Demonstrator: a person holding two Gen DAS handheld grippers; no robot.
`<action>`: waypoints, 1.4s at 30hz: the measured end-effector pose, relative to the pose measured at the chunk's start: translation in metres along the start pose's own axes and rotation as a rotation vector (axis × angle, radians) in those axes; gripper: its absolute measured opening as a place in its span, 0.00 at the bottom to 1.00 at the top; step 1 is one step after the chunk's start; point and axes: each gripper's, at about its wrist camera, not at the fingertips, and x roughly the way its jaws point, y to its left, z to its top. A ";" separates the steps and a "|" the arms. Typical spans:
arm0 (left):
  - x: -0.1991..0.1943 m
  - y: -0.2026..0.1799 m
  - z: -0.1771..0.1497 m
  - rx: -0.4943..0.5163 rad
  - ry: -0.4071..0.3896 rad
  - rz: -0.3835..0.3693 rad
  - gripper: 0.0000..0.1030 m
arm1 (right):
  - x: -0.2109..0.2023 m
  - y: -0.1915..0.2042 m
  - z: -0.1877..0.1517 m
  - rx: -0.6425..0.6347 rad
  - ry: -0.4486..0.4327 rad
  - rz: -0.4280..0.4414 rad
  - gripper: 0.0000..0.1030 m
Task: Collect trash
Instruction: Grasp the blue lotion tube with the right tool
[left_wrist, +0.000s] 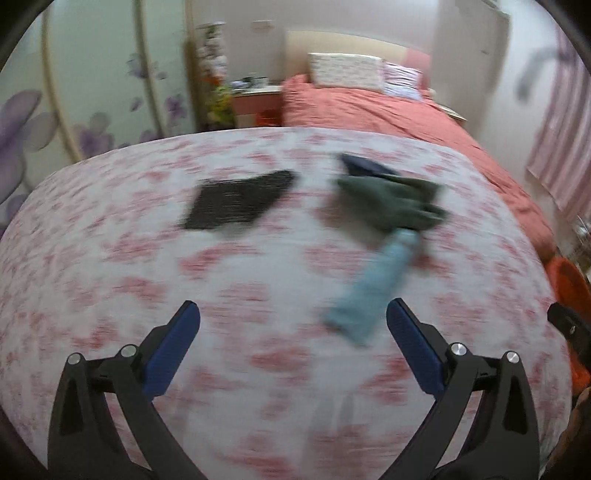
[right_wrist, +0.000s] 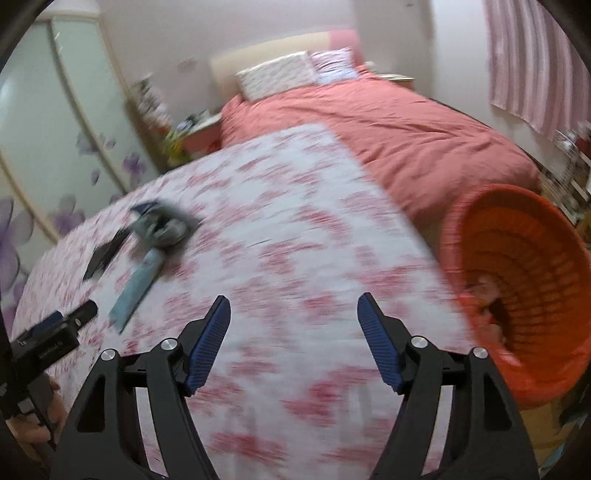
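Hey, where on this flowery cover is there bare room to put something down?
The floral cover lies bare from the right gripper across to the orange basket, and below the black cloth toward the left gripper. It is crowded around the green cloth and the light blue item.

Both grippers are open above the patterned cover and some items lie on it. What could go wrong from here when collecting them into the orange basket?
1. The grey-green cloth lies on the end of the light blue item, so a grab may lift both, or drop one.
2. The black flat piece lies flat on the soft patterned cover; the jaws may pinch the cover too.
3. The orange basket tilts at the cover's edge; a push could tip it.
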 end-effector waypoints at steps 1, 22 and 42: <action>0.001 0.014 0.002 -0.019 0.000 0.014 0.96 | 0.008 0.014 0.000 -0.020 0.017 0.012 0.73; 0.023 0.132 0.000 -0.189 0.017 -0.038 0.96 | 0.089 0.160 0.003 -0.195 0.060 -0.073 0.55; 0.023 0.102 0.001 -0.160 0.009 -0.094 0.96 | 0.066 0.072 0.008 -0.095 0.055 -0.046 0.32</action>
